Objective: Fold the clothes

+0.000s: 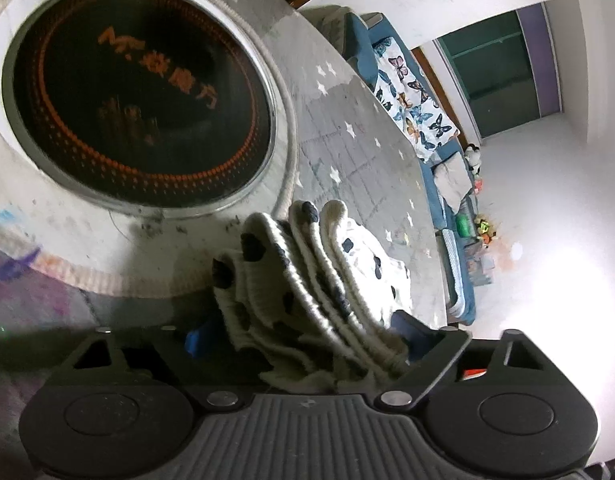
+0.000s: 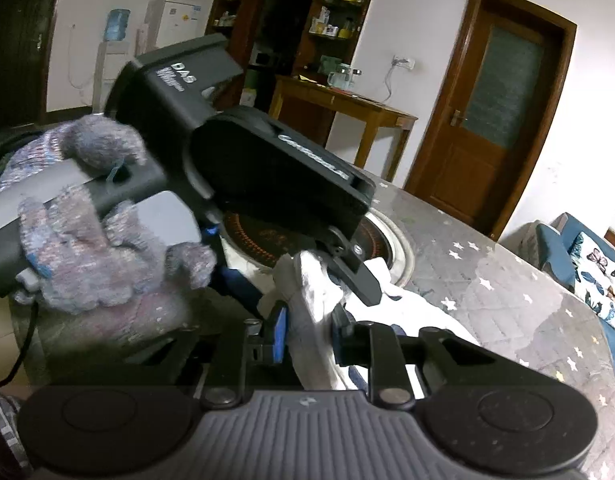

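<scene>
Both tools grip spotted garment [image 1: 307, 280] (bunched folds), long axis running away toward table [image 1: 367, 152] centre.

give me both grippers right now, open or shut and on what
left gripper: jaws wide, bunched spotted white garment between them, grip cannot be told
right gripper: shut on a fold of the same garment

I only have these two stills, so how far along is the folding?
Done: the spotted cloth is already bunched into several layers. In hand: the left gripper straddles those layers and the right gripper is shut on a cloth edge. Left: it is not yet a flat folded stack on the table.
</scene>
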Demonstrator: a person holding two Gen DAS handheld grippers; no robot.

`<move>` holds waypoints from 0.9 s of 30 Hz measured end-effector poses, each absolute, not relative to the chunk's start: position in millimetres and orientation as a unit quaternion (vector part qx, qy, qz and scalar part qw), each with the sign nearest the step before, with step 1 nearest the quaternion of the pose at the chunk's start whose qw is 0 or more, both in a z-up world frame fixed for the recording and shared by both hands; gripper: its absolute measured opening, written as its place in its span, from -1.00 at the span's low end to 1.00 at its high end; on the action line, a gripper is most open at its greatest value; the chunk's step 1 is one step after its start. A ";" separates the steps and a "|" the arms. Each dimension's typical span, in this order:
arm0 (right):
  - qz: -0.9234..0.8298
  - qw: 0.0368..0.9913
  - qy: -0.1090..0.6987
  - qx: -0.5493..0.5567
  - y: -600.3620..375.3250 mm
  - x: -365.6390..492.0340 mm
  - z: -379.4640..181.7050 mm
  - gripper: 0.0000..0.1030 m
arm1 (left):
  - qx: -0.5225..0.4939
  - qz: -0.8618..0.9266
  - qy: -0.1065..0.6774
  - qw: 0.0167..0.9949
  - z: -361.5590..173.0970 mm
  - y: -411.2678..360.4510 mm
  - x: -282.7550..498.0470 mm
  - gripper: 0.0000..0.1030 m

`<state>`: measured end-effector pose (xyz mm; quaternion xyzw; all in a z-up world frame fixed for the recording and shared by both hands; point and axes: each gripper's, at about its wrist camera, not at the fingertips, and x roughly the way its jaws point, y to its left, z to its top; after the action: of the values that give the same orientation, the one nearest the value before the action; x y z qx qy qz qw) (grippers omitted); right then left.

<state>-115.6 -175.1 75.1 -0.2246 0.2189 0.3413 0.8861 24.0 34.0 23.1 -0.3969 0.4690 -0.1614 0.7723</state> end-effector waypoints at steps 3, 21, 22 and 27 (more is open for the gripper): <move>0.350 0.881 0.221 -0.228 -174.7 -115.7 69.2 -0.60 | -0.398 -0.155 0.468 0.773 21.3 33.7 25.9 0.33; 0.317 0.900 0.283 -0.090 -231.8 -79.7 80.3 -0.43 | -0.301 -0.145 0.438 0.834 24.1 18.0 14.2 -0.32; 0.306 0.903 0.288 -0.084 -235.9 -72.1 79.7 -0.43 | -0.298 -0.146 0.437 0.836 24.3 17.4 13.7 -0.32; 0.258 0.913 0.309 -0.068 -252.1 -34.8 70.0 -0.42 | -0.289 -0.147 0.433 0.841 25.4 15.1 11.4 -0.32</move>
<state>-34.8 -252.1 70.0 -0.0680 0.3086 0.2584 0.9129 11.4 15.1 25.4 -0.2886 0.4330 -0.1465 0.8413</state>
